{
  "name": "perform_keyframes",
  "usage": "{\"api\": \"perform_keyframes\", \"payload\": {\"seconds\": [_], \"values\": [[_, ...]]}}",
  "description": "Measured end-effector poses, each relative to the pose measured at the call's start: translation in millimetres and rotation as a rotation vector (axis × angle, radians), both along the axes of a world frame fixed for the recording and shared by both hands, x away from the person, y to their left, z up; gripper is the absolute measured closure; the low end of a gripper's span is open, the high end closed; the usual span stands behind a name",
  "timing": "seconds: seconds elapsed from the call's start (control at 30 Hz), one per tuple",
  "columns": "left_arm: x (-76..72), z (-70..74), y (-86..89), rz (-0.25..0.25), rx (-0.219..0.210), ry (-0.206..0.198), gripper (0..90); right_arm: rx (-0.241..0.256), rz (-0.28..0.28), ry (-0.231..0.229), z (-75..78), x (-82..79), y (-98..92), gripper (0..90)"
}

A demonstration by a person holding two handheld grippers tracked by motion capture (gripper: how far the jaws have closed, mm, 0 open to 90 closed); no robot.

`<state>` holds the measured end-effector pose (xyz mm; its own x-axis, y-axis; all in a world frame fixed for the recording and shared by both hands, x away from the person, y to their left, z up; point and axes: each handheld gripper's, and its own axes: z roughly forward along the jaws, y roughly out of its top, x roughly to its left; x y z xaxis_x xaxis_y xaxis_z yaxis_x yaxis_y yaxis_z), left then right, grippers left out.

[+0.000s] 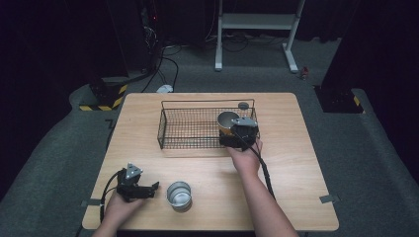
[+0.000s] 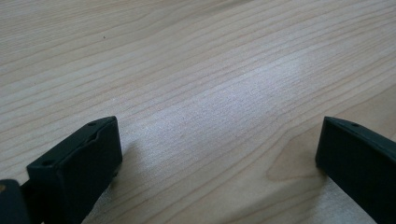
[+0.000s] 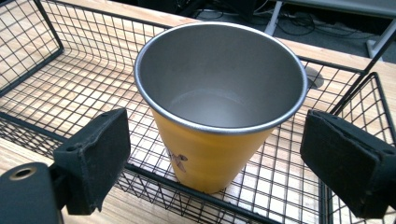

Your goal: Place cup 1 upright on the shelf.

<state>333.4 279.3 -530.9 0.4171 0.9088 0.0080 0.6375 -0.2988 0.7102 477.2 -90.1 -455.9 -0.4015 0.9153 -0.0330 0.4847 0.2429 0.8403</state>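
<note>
The yellow cup (image 3: 212, 116) stands upright in the wire basket (image 1: 190, 129), at its right end, dead ahead between the spread jaws of the right gripper (image 3: 215, 158), which touch neither side. The left gripper (image 1: 148, 190) rests low on the desk (image 1: 291, 187), jaws spread on nothing, with the steel cup (image 1: 179, 194) just beside it.
</note>
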Motion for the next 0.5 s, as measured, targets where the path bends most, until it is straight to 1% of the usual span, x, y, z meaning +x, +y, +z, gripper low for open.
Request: {"api": "perform_keyframes", "payload": {"seconds": [0.27, 0.37, 0.4, 0.5], "values": [[0.0, 0.0, 0.0, 0.000, 0.000, 0.000, 0.8, 0.012, 0.003, -0.005, 0.8, -8.5, -6.1, 8.8], [0.0, 0.0, 0.0, 0.000, 0.000, 0.000, 0.8, 0.012, 0.015, -0.014, 1.0, -13.2, -8.8, 8.9], [0.0, 0.0, 0.0, 0.000, 0.000, 0.000, 0.8, 0.017, 0.016, -0.011, 0.8, -17.5, -10.0, 8.9], [0.0, 0.0, 0.0, 0.000, 0.000, 0.000, 0.8, 0.024, 0.020, -0.012, -0.1, -23.4, -12.1, 8.9]]}}
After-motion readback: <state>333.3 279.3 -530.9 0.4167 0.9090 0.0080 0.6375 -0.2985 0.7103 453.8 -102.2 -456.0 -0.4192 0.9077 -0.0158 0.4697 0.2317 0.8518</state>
